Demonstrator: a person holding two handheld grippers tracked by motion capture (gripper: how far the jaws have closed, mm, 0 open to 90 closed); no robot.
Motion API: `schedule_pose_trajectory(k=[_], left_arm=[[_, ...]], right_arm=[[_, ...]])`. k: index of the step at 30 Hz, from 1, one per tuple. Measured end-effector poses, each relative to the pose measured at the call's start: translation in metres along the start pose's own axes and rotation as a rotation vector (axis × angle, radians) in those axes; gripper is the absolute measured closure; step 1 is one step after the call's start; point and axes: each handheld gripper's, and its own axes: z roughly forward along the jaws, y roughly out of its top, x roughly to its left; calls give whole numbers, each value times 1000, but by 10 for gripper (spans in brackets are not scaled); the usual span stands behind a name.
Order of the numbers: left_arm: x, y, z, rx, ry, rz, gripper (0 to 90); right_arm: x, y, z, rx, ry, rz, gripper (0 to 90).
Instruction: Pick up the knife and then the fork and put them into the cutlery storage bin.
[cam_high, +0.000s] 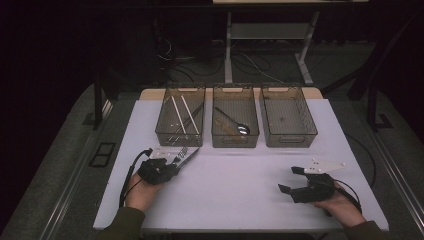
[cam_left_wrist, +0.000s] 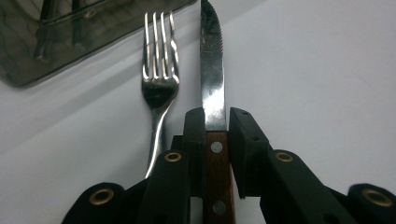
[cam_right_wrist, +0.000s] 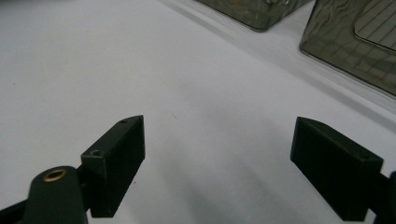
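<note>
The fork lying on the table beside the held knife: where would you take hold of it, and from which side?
Probably the fork's slim handle, behind the tines. It lies flat on the white table, close beside the knife that the left tongs clamp at the wooden handle. So come from above with the open right tongs, jaws across the handle, once the knife is clear.

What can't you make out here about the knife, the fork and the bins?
- Knife handle end: cut off by the left gripper view's bottom edge.
- Fork handle: hidden behind the left gripper fingers.
- Left bin contents: too small and dark in the high view.
</note>
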Motion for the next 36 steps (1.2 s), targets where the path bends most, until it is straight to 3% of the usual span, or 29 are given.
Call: schedule_pose_trajectory(k=[11,24,26,29,32,36], left_arm=[[-22,19,-3,-88,-54,38,766],[-56,43,11,-109,-140,96,765],[-61,46,14,-114,-153,98,765],[-68,52,19,-116,-167,108,765],[-76,57,24,-121,-180,115,765],[-85,64,31,-124,-193,126,765]], right_arm=[[-1,5,0,-21,-12,18,176],[0,14,-1,-5,33,29,176],[0,16,-3,-2,44,24,138],[0,21,-4,-2,52,48,139],[-3,26,-4,-9,90,74,138],[-3,33,0,-23,95,75,141]])
